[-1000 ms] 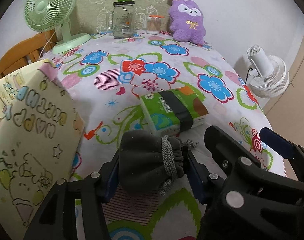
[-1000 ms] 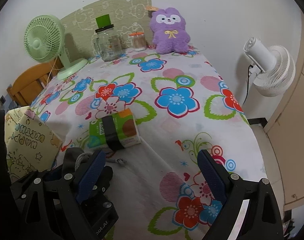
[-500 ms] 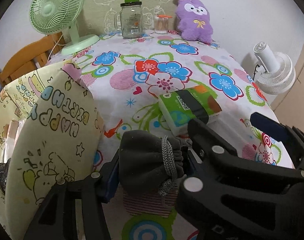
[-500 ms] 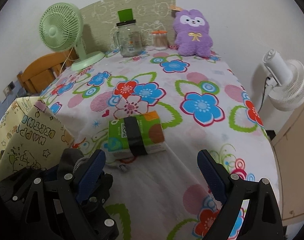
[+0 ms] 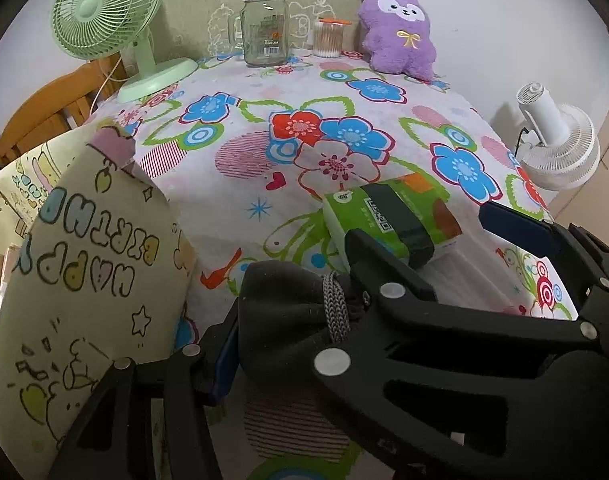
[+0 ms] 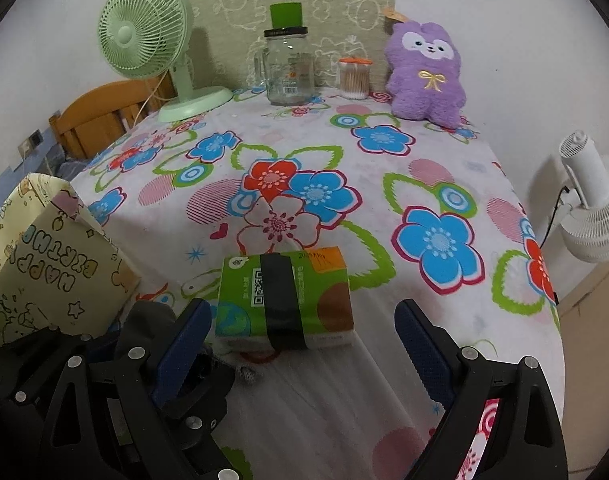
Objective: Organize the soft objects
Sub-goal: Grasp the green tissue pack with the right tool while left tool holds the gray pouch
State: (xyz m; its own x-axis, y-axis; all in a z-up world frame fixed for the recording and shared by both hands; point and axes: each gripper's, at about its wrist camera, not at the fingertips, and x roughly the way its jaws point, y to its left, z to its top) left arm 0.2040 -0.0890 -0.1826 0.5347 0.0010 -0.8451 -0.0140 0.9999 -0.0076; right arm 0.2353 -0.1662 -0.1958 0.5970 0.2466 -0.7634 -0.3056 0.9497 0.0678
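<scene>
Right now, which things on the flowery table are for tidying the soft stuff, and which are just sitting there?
For the job:
- dark grey drawstring pouch, in left gripper
- green tissue pack
- purple plush toy
- yellow birthday gift bag

Just sitting there:
- green desk fan
- glass jar
- cotton swab tub

Tissue pack (image 6: 284,300) mid-table (image 6: 444,184); gift bag (image 6: 44,264) left; fan (image 6: 144,36), jar (image 6: 288,72), plush (image 6: 424,76) behind.

My right gripper (image 5: 420,236) crosses the left wrist view and hides my left one's right finger and part of the tissue pack (image 5: 392,216). The gift bag (image 5: 76,280) runs off the left edge. The jar's (image 6: 288,68) label is probably too small to read.
</scene>
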